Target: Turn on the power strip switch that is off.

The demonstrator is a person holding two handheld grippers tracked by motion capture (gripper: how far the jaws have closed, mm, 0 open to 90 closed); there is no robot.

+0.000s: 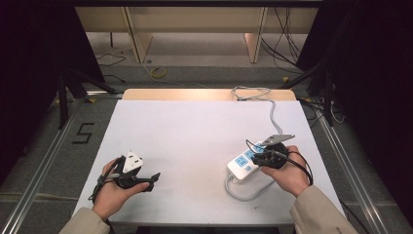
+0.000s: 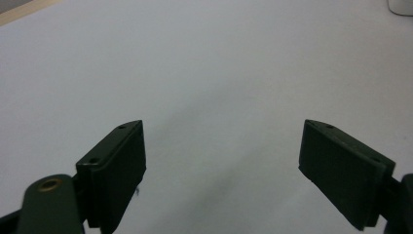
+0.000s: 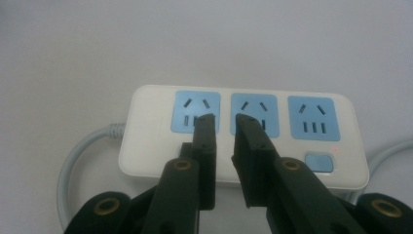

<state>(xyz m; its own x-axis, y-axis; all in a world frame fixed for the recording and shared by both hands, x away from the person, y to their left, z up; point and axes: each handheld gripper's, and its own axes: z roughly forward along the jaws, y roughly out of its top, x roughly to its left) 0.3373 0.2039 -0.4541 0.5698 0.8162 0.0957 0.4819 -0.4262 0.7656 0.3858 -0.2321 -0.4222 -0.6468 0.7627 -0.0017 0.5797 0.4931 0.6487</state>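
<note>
Right gripper view: right gripper (image 3: 225, 119) slightly parted, empty, above white plastic power strip (image 3: 151, 146) with blue sockets; probably aiming at a switch. Left gripper (image 2: 221, 146) wide open, idle.

white table (image 1: 195, 141) bears a power strip (image 1: 242, 165).

A white rectangular desk (image 1: 195, 136) with a pale wooden strip at its far edge stands beneath the jaws. Well beyond them, a coil of yellow cable (image 1: 157, 73) lies on the grey floor (image 1: 204, 73); left of them, black tape forming a 5 (image 1: 84, 133).
</note>
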